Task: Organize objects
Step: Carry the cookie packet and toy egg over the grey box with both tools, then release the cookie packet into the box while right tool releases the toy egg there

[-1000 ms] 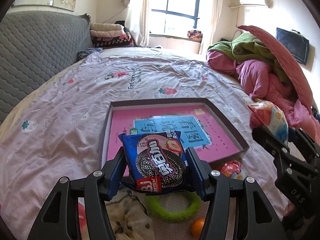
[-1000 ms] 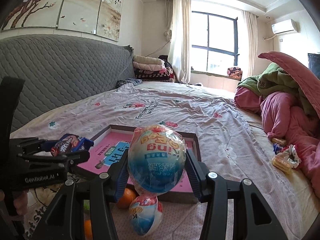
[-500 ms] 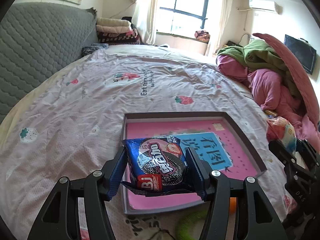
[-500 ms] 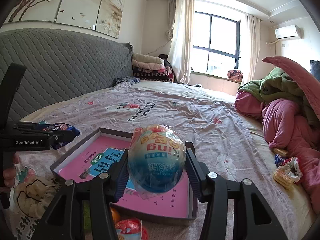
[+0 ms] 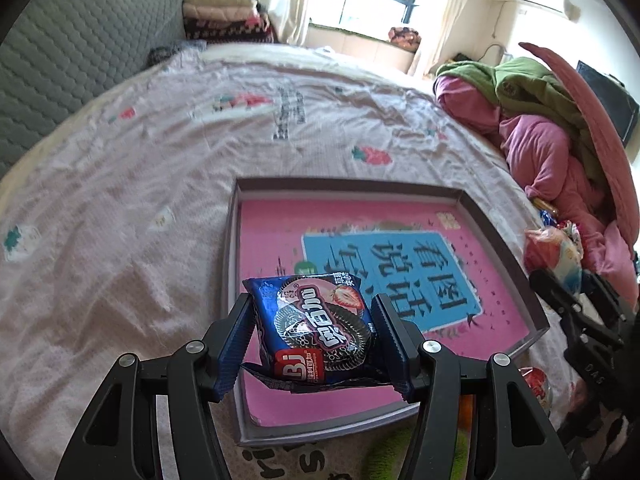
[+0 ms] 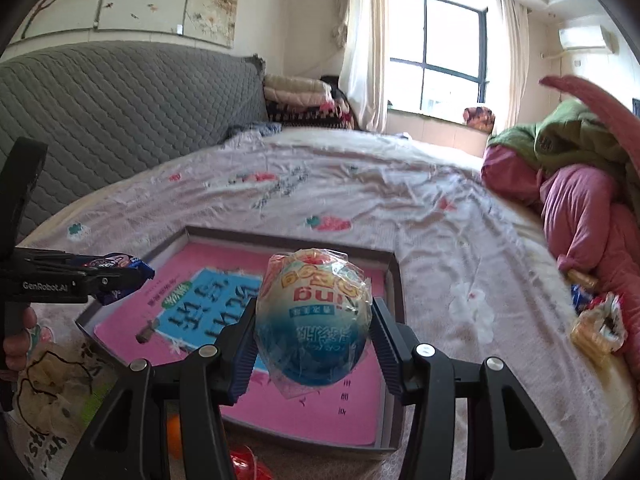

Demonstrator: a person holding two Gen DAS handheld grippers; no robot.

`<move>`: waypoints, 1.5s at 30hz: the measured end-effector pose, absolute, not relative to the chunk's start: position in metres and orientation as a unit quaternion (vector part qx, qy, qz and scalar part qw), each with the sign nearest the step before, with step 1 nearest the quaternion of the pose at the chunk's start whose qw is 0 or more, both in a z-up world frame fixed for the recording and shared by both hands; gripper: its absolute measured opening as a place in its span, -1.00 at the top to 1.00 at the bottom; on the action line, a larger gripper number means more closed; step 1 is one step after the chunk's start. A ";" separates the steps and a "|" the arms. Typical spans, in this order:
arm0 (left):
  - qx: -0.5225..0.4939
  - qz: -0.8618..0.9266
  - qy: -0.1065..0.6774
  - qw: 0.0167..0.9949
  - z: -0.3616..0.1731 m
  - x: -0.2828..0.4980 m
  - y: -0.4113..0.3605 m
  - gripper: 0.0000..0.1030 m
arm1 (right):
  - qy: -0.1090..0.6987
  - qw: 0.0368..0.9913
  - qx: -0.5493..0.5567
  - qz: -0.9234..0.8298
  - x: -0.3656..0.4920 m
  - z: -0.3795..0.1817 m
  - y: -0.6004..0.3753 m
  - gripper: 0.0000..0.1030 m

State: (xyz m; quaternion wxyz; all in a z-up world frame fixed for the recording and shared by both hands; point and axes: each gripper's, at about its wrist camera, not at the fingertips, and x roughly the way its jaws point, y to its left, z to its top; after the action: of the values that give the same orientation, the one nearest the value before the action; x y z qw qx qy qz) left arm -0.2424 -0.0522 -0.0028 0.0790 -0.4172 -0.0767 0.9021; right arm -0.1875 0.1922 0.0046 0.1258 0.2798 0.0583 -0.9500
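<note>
- The step in hand looks like carrying two snacks to the shallow box on the bed, pink-lined, at the centre of both views.
- The left tool grips a blue cookie packet between its pads, low centre of its view, over the box's near left corner.
- The right tool clamps a wrapped egg-shaped treat, low centre of its view, above the box's near right part.
- Next, I judge, each tool should lower over the pink floor, then part its pads, keeping the two snacks apart.
- Loose items beside the pink bedding at right remain outside.
</note>
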 end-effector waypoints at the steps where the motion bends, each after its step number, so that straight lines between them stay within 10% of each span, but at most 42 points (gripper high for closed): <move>1: -0.423 0.899 -0.078 0.082 -0.006 -0.243 -0.051 -0.19 | 0.058 0.126 0.288 -0.947 -0.189 0.001 0.192 -0.02; 45: -0.458 0.880 -0.089 0.091 -0.030 -0.244 -0.042 -0.32 | 0.017 0.122 0.378 -0.918 -0.206 -0.039 0.208 -0.03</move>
State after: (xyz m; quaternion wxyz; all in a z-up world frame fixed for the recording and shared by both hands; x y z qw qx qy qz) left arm -0.2440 -0.0418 -0.0295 0.0908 -0.4579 -0.0894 0.8798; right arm -0.2055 0.2081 -0.0388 0.1219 0.3781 0.0170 -0.9175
